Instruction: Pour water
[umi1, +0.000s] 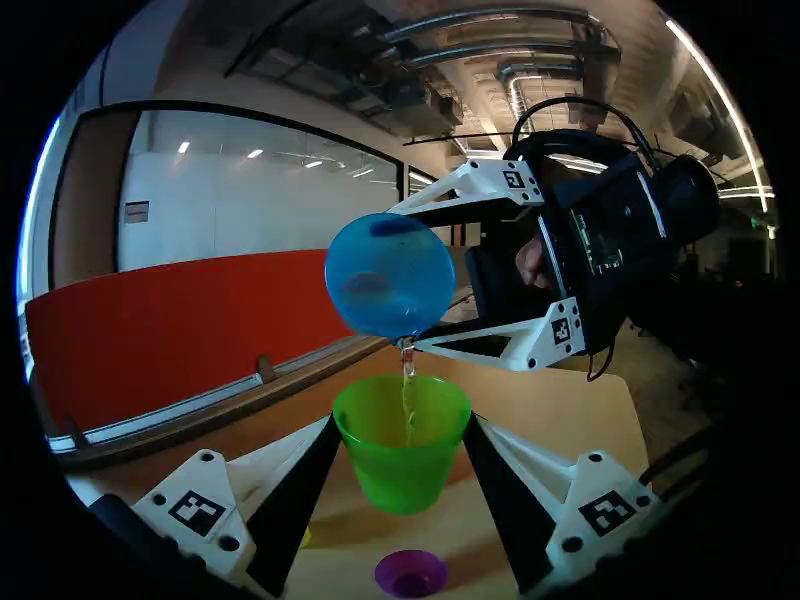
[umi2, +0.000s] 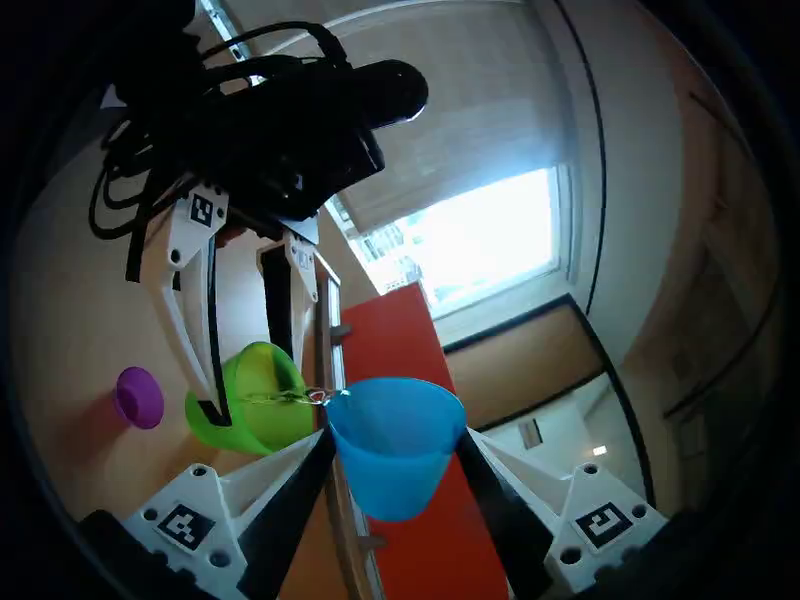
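Note:
A green cup (umi1: 402, 455) stands upright between the fingers of my left gripper (umi1: 402, 430), which is shut on it above the wooden table (umi1: 560, 400). Above it, my right gripper (umi1: 410, 280) is shut on a blue cup (umi1: 388, 272), tipped mouth-down toward the green one. A thin stream of water (umi1: 407, 375) falls from the blue rim into the green cup. In the right gripper view the blue cup (umi2: 395, 445) sits between my right gripper's (umi2: 396, 440) fingers. Its rim is over the green cup (umi2: 250, 400), held by the left gripper (umi2: 260, 395).
A small purple cup (umi1: 410, 573) stands on the table near my left gripper, also seen as the purple cup (umi2: 138, 397). A red wall panel (umi1: 190, 320) with a ledge runs along the table's far side. The table's right edge (umi1: 635, 420) drops to the floor.

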